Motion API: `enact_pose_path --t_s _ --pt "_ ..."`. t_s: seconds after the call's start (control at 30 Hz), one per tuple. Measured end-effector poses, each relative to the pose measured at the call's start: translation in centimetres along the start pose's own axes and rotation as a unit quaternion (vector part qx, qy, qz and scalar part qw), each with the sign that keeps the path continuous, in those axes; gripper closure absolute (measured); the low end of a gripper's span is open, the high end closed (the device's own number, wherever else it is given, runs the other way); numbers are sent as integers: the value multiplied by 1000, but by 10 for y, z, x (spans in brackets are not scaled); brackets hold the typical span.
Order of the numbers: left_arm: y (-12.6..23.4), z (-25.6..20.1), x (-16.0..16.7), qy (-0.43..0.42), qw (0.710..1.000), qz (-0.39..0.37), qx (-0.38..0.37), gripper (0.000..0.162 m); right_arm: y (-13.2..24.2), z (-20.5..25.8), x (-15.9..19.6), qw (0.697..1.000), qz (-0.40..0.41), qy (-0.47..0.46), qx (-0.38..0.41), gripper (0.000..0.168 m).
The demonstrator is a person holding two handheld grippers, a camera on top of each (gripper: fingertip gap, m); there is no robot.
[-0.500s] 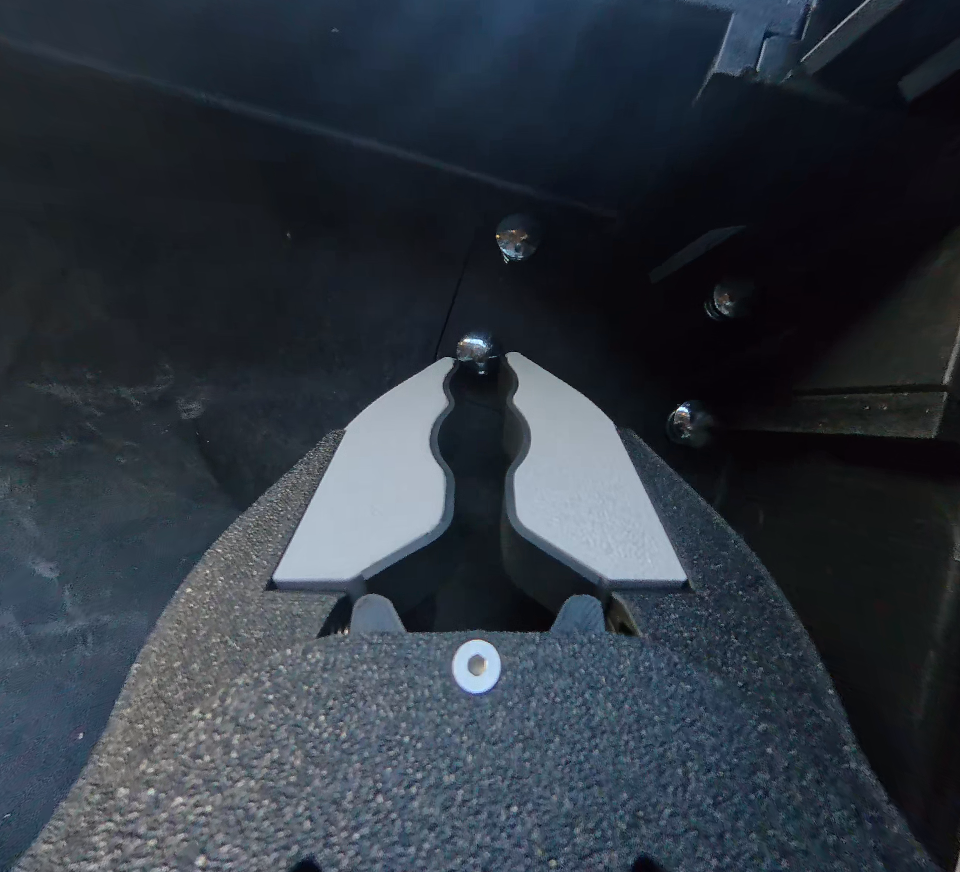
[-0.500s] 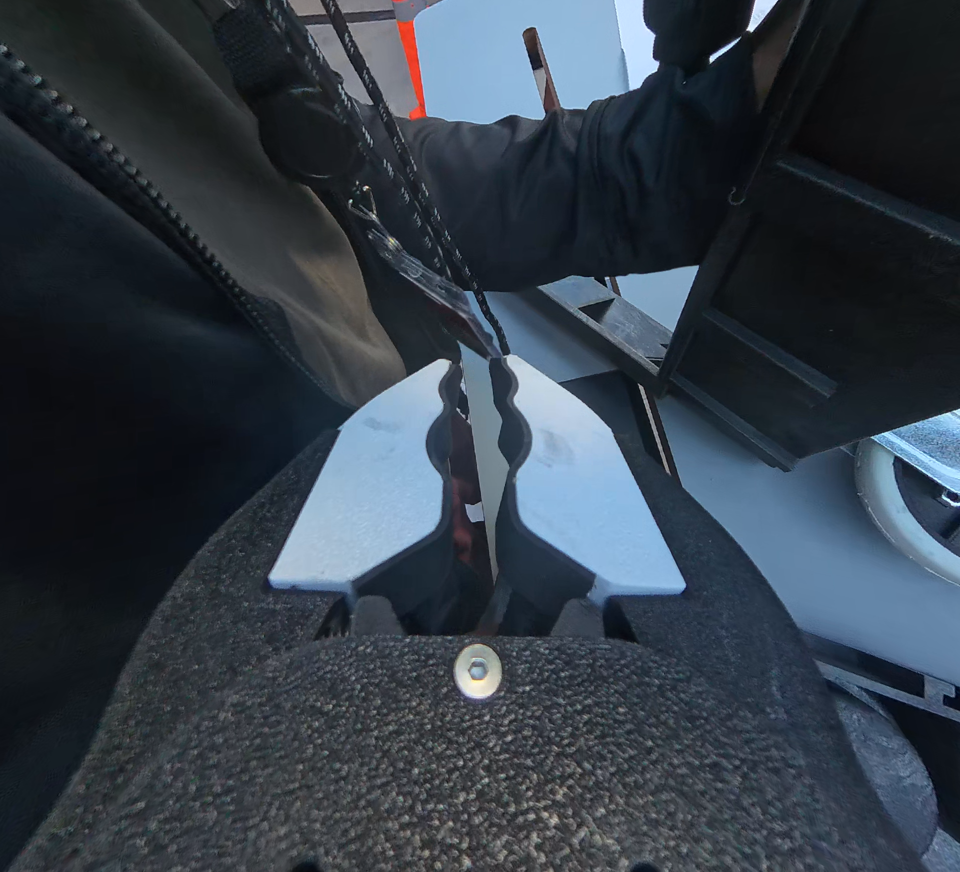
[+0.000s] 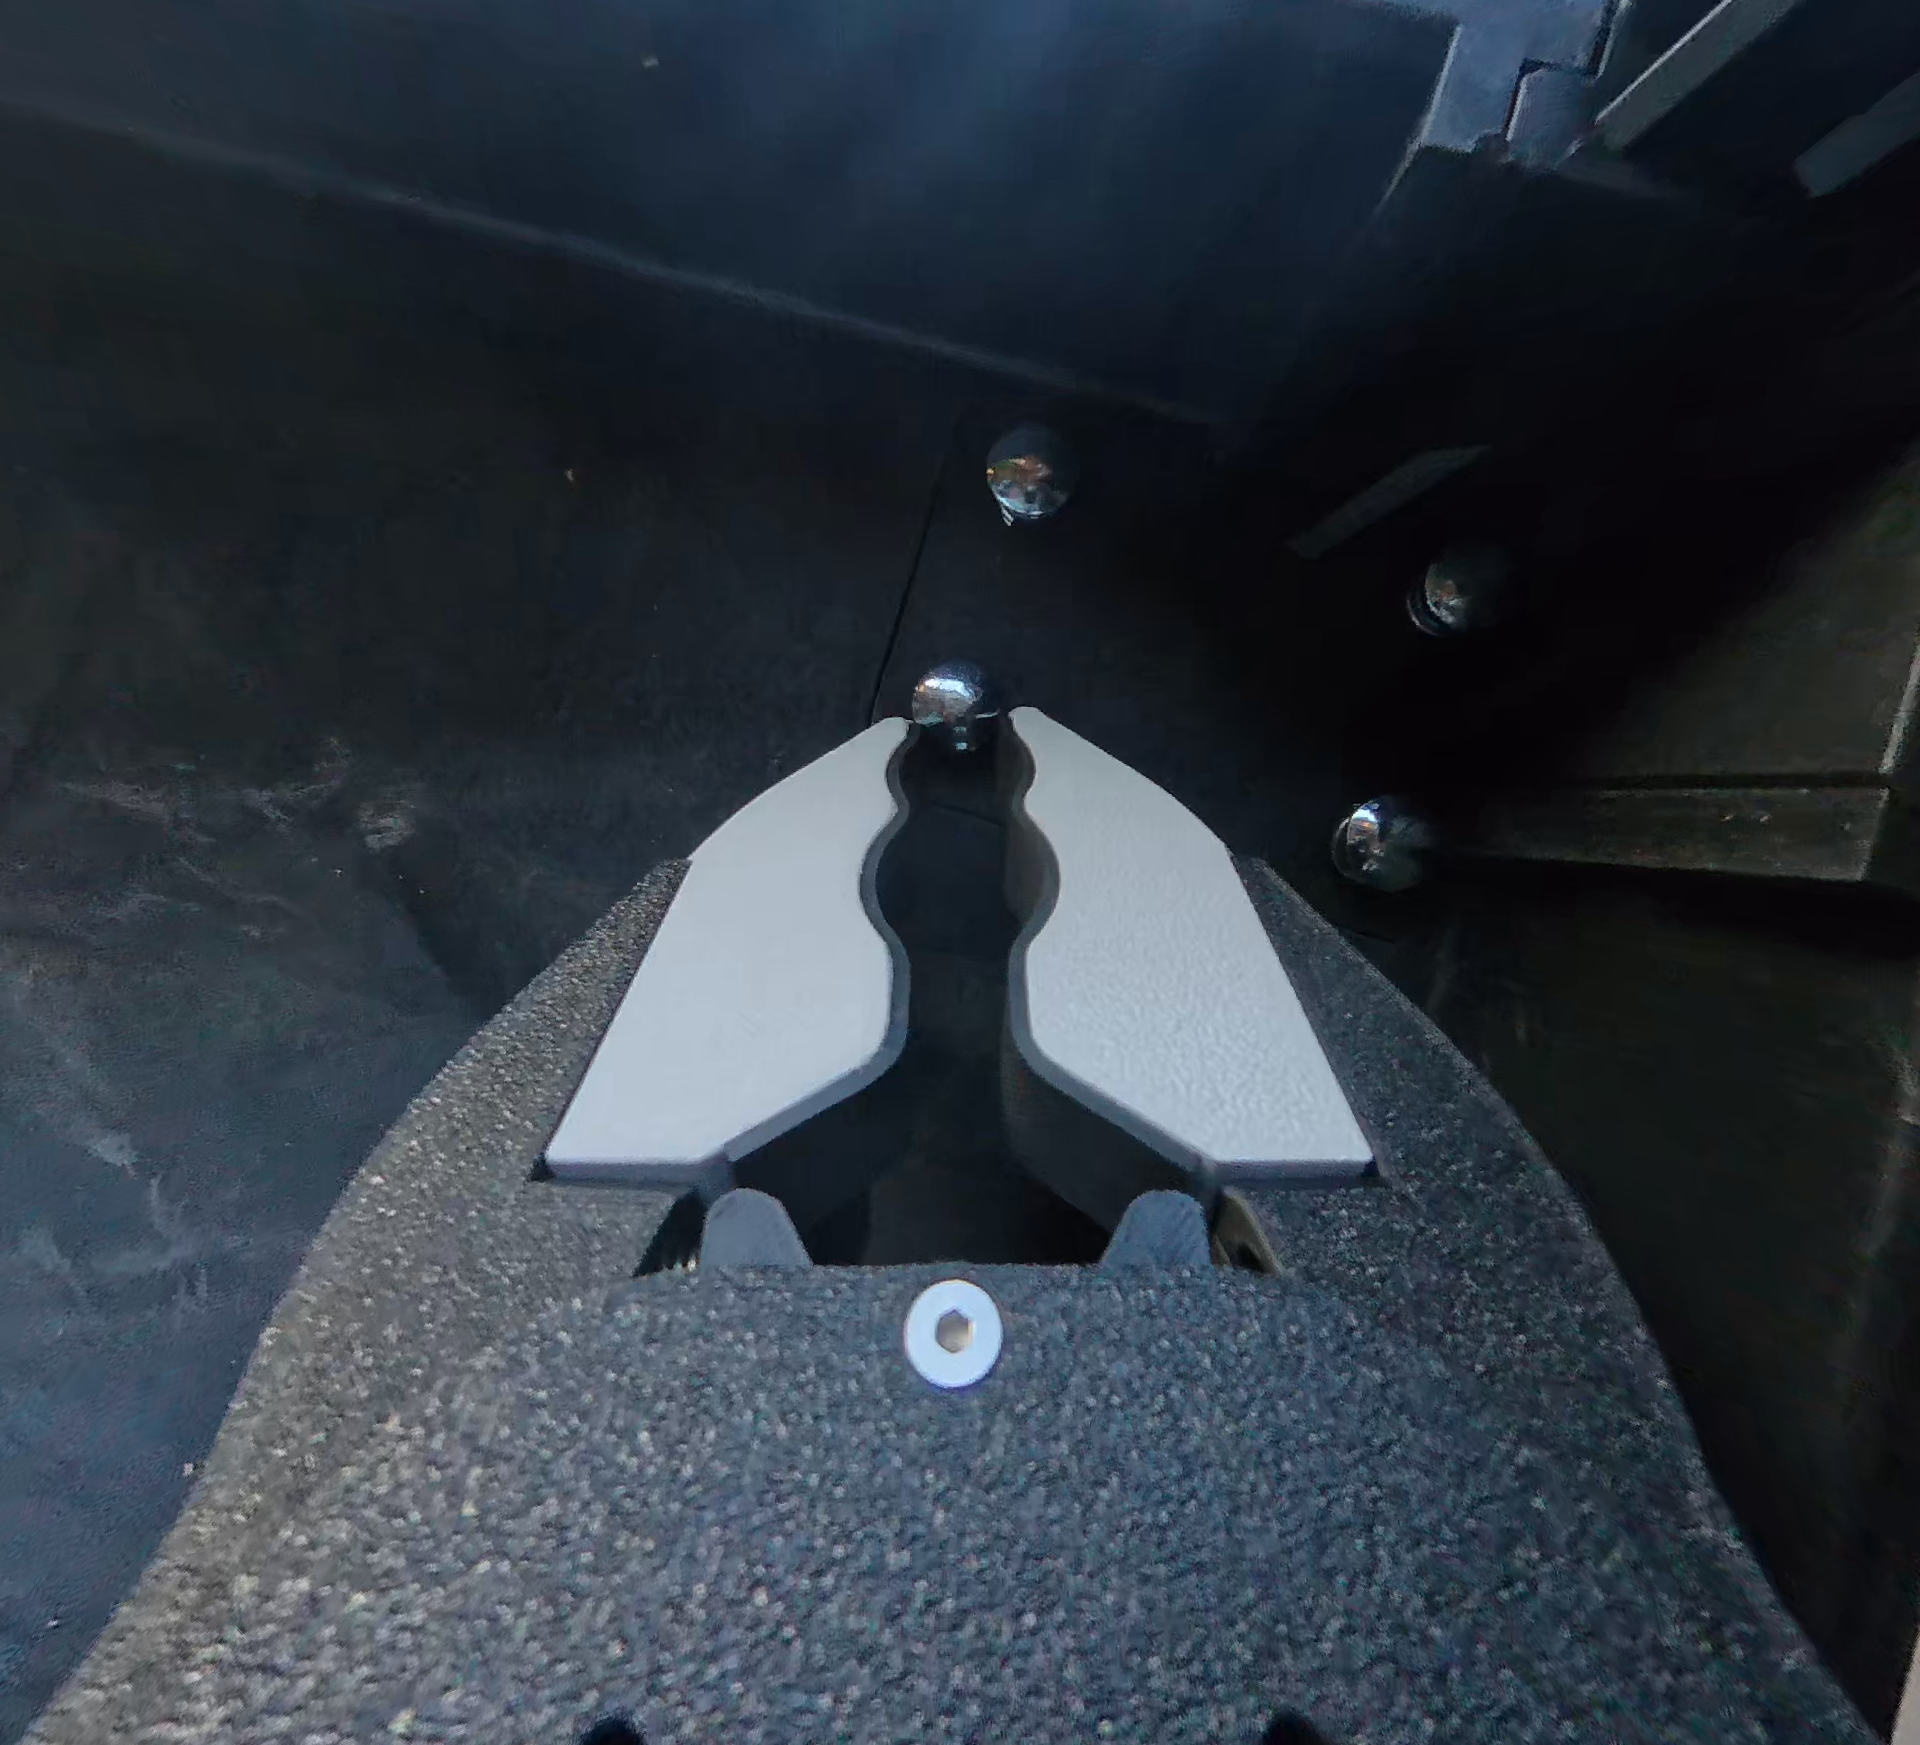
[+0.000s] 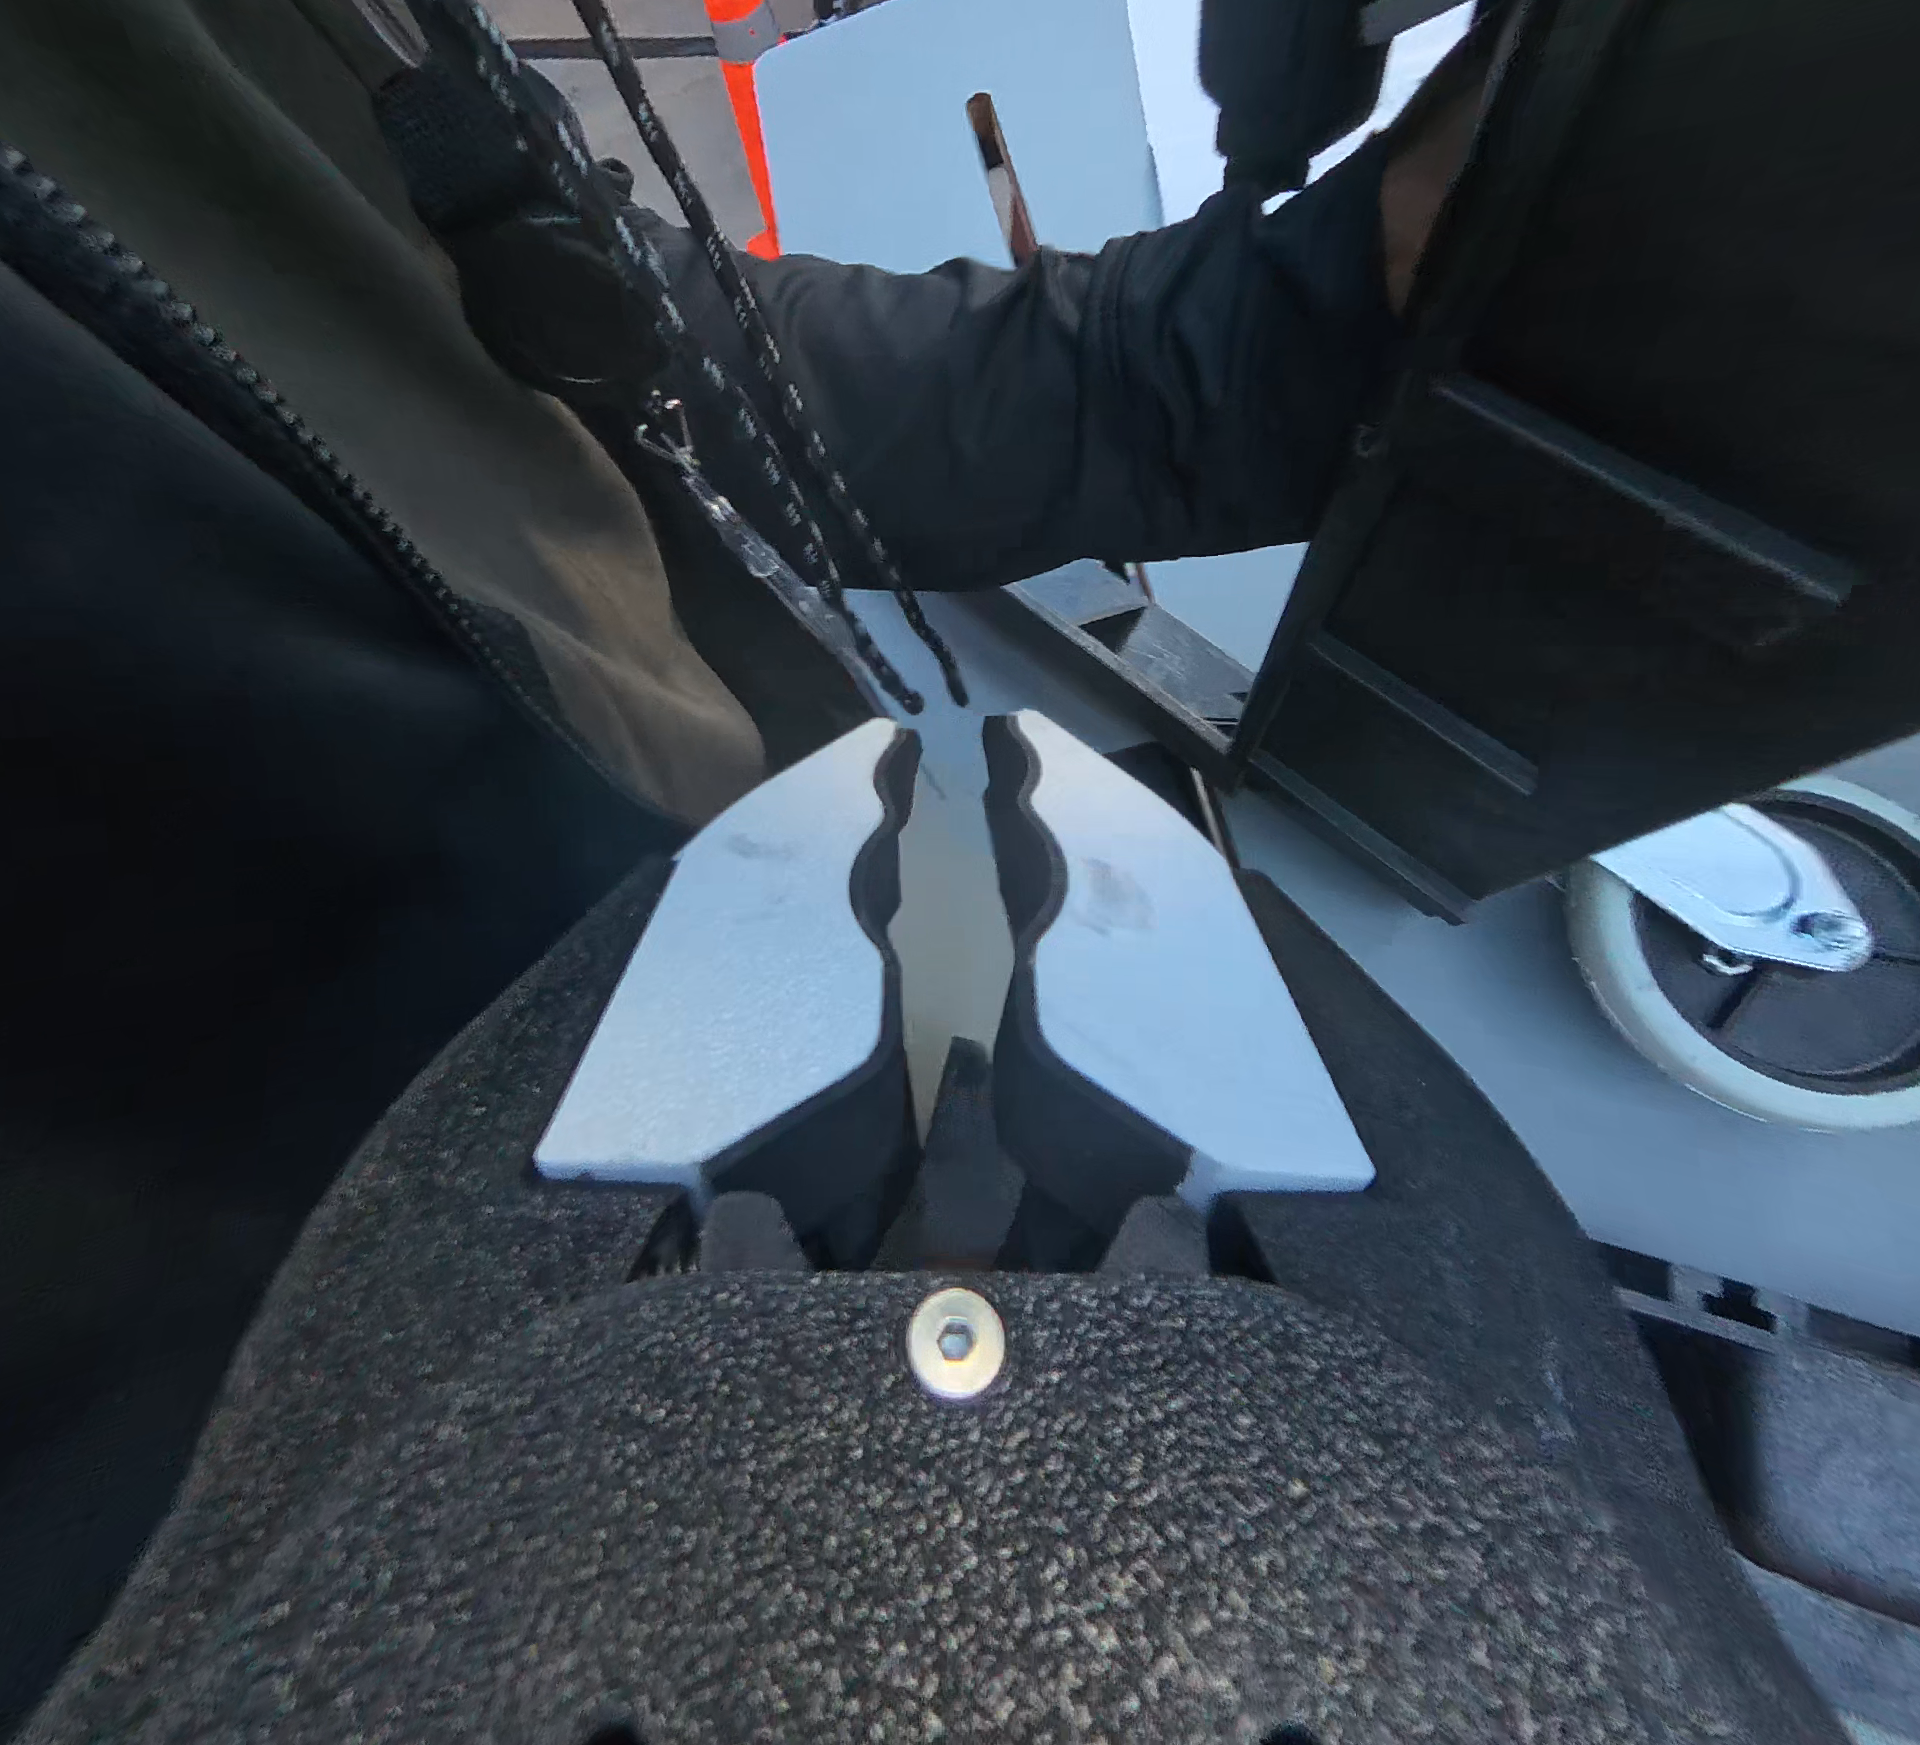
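While the left gripper (image 3: 958, 721), jaws slightly parted, noses a shiny bolt head (image 3: 951, 696) inside a dark box, the right gripper (image 4: 954, 727) hangs narrowly parted and empty beside a black sleeve (image 4: 1049, 407).

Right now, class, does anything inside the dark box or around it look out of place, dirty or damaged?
Nothing looks broken. The black box has a dusty, smeared floor at lower left. Four shiny bolt heads stud its wall; the left gripper sits at one. The right gripper holds nothing.
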State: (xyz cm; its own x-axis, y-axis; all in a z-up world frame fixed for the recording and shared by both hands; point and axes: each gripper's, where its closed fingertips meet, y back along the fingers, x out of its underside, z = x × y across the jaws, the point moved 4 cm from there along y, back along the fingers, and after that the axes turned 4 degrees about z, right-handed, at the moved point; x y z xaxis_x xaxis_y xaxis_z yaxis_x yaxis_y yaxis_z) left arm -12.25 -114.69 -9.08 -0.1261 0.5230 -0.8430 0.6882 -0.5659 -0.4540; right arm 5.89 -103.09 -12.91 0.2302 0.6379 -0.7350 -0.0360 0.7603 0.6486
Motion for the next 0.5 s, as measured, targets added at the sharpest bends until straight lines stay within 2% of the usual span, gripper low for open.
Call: enact_pose_path --t_s 0.17,0.33,0.5 --pt "7 0 -3 9 1000 -11 5 149 39 -41 -22 993 -50 11 103 149" --pt "9 0 -5 13 1000 -2 8 149 91 -85 -59 970 -170 -27 174 141" --pt "9 1 -5 19 1000 4 18 149 85 -99 -95 964 -189 -2 185 123"
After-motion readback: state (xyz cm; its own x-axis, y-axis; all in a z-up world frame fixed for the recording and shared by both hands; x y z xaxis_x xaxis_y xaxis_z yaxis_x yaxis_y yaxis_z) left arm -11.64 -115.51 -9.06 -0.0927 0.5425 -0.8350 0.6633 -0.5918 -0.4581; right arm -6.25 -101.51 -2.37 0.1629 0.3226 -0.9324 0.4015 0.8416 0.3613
